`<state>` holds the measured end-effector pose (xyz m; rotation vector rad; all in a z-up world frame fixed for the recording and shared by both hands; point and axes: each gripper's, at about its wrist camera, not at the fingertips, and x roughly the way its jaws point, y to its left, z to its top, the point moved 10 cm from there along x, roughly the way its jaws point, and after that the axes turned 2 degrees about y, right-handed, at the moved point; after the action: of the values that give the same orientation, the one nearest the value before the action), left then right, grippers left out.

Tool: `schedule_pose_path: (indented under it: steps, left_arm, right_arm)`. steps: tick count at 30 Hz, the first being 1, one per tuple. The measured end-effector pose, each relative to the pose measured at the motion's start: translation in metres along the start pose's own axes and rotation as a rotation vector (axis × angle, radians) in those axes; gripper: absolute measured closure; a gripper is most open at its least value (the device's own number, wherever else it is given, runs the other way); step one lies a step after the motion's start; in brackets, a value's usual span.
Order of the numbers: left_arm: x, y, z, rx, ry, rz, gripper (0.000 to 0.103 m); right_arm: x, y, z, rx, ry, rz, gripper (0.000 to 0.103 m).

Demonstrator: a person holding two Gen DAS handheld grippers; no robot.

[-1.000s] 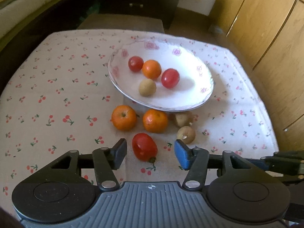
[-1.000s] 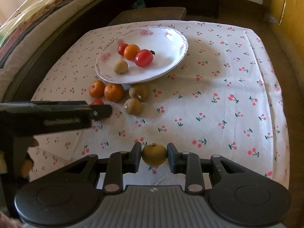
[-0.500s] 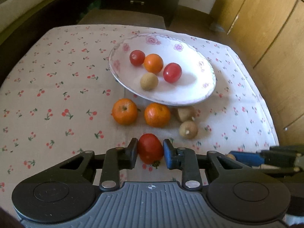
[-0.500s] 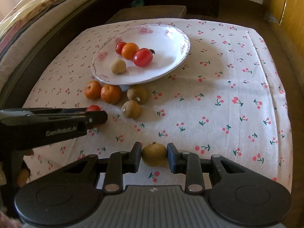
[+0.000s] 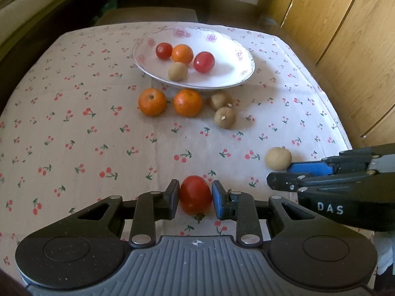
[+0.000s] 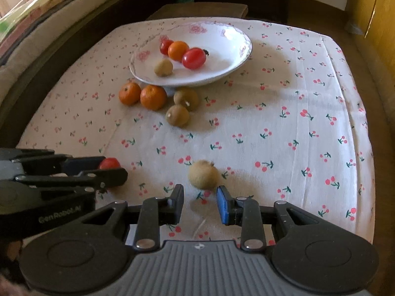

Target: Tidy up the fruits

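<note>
My left gripper is shut on a red tomato, low over the cherry-print cloth near its front edge. My right gripper stands with a narrow gap and nothing between its pads. A blurred tan round fruit lies on the cloth just past its fingertips. Farther back, a white flowered plate holds two tomatoes, an orange and a tan fruit. In front of the plate lie two oranges and two brown fruits.
Wooden cabinet doors stand close to the table's right side. A dark stool sits behind the table and a cushioned seat runs along the left. The cloth's right half carries no fruit.
The left jaws closed on the tomato and drew it back from the fruit row. The tan fruit, held between the right pads before, now lies ahead of them.
</note>
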<state>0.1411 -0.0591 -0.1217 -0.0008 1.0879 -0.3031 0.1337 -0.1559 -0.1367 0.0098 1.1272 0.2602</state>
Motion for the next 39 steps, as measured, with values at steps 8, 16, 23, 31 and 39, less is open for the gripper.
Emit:
schedule_pose_path:
  steps: [8, 16, 23, 31, 39]
  left_arm:
    - [-0.002, 0.003, 0.003, -0.039, -0.021, -0.012, 0.055]
    - [-0.008, 0.003, 0.007, -0.066, -0.039, -0.036, 0.045]
    - [-0.004, 0.003, 0.004, -0.061, -0.029, -0.021, 0.043]
    - [0.004, 0.002, 0.0, -0.045, -0.018, 0.001, 0.043]
    - [0.002, 0.002, -0.006, -0.012, -0.023, 0.04, 0.06]
  right_arm:
    - [-0.008, -0.01, 0.011, 0.06, -0.019, 0.032, 0.064]
    - [-0.008, -0.012, 0.023, 0.093, -0.035, 0.042, 0.053]
    - [0.001, -0.005, 0.023, 0.043, -0.03, 0.016, 0.053]
    - [0.01, -0.005, 0.024, -0.011, -0.027, -0.047, 0.063]
    - [0.008, -0.002, 0.02, -0.047, -0.019, -0.072, 0.071]
